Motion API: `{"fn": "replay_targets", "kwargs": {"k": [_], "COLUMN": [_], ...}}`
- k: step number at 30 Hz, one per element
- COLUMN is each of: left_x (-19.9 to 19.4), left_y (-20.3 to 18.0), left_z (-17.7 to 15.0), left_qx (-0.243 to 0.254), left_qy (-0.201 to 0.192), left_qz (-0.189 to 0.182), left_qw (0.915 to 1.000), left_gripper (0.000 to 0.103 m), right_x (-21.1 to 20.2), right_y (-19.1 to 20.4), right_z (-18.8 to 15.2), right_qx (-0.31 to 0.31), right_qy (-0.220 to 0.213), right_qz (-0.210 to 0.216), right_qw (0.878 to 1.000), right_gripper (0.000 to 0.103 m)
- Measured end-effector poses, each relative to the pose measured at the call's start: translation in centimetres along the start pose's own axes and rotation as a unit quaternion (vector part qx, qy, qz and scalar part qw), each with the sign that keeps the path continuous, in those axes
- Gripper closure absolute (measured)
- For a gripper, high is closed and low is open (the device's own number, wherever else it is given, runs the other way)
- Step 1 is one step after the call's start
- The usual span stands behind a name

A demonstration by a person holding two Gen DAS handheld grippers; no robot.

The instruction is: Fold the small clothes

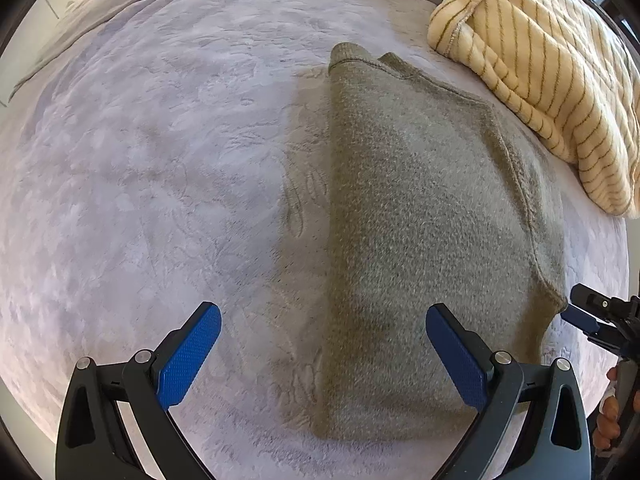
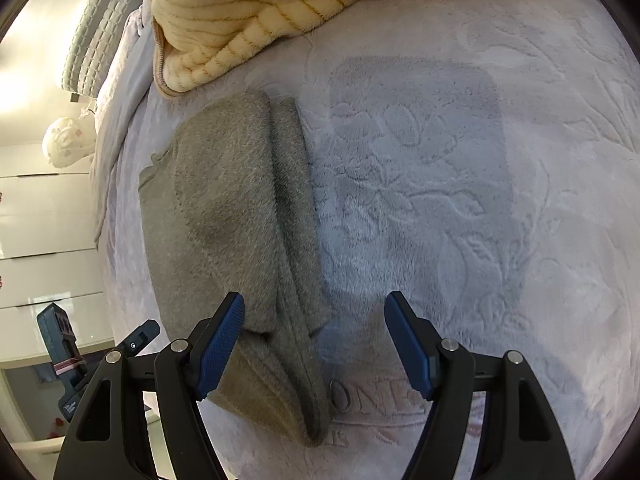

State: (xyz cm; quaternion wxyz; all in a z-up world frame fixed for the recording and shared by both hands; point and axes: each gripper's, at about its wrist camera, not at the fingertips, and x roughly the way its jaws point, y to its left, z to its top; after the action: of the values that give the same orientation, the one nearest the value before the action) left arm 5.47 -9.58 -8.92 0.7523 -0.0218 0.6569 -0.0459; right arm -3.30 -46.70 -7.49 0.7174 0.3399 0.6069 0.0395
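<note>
A grey-olive fleece garment (image 1: 420, 220) lies folded lengthwise on the bed, with its straight folded edge on the left in the left wrist view. My left gripper (image 1: 323, 344) hangs open above its near end; the left finger is over bare blanket and the right finger over the cloth. In the right wrist view the garment (image 2: 232, 220) runs down the left half. My right gripper (image 2: 314, 340) is open over the garment's near right edge, pads clear of the cloth. Its black tip (image 1: 592, 320) shows at the right edge of the left wrist view.
The bed cover is a lilac plush blanket (image 1: 160, 160) with an embossed flower pattern. A cream fleece with tan stripes (image 1: 540, 80) is bunched at the far side, close to the garment's top. White drawers (image 2: 44, 240) stand beyond the bed's left edge. A hand (image 1: 608, 412) holds the right gripper.
</note>
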Motion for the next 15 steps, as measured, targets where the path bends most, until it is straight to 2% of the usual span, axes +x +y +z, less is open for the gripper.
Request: {"fn": "replay_targets", "kwargs": {"k": [4, 8, 11, 15], "left_x": [0.3, 0.8, 2.9, 5.9], "left_y": [0.3, 1.0, 1.0, -0.5], "left_z": [1.6, 3.3, 4.6, 5.4], "left_qx": [0.01, 0.003, 0.005, 0.005], "left_qy": [-0.018, -0.027, -0.011, 0.02], "left_qz": [-0.045, -0.107, -0.149, -0.184], "left_qw": [0.9988, 0.9939, 0.9887, 0.9827], "left_gripper": [0.0, 0.0, 0.0, 0.0], "right_x": [0.3, 0.8, 2.2, 4.7], "right_y": [-0.6, -1.0, -1.1, -0.4], "right_z": [0.7, 1.6, 2.5, 3.5], "right_qx": [-0.002, -0.014, -0.034, -0.055], "right_qy": [0.004, 0.009, 0.024, 0.048], "right_qz": [0.024, 0.074, 0.103, 0.129], "right_qw": [1.0, 0.997, 0.994, 0.989], "right_gripper": [0.027, 0.027, 0.027, 0.026]}}
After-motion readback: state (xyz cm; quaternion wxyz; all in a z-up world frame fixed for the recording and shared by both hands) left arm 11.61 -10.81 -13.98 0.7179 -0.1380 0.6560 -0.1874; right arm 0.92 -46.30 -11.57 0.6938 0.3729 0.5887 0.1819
